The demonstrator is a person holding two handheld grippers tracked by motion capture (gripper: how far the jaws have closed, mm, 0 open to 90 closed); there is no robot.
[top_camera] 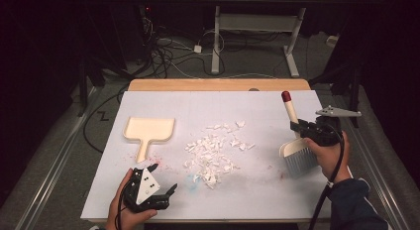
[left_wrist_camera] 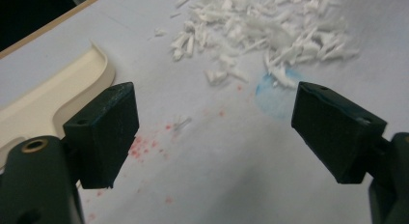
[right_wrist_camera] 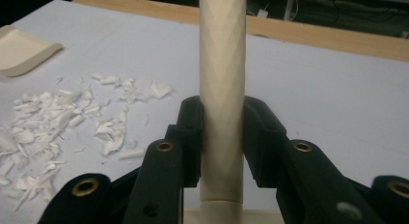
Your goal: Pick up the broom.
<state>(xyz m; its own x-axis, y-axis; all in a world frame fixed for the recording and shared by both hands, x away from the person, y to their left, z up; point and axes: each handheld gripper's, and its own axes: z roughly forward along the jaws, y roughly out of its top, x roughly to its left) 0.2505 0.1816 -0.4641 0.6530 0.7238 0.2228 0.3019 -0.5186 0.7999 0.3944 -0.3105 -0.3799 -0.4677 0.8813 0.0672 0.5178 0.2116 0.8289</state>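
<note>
A cream brush (top_camera: 297,153) with a red-tipped handle (top_camera: 289,107) and pale bristles stands on the white table cover at the right. My right gripper (top_camera: 303,128) is shut on its handle (right_wrist_camera: 222,89). A pile of white scraps (top_camera: 213,150) lies in the middle of the table, and these scraps (left_wrist_camera: 260,31) (right_wrist_camera: 53,122) lie ahead of both grippers. A cream dustpan (top_camera: 147,131) lies flat to the left of the pile, handle toward me. My left gripper (top_camera: 166,178) hovers open near the front edge, just right of the dustpan's handle (left_wrist_camera: 48,103), with nothing between its jaws (left_wrist_camera: 214,132).
The white cover (top_camera: 257,185) carries faint red specks (left_wrist_camera: 144,144) and a blue smudge (left_wrist_camera: 277,91) near the left gripper. A bare wooden strip (top_camera: 218,85) runs along the far edge. Cables and a stand's legs (top_camera: 292,56) are on the floor beyond.
</note>
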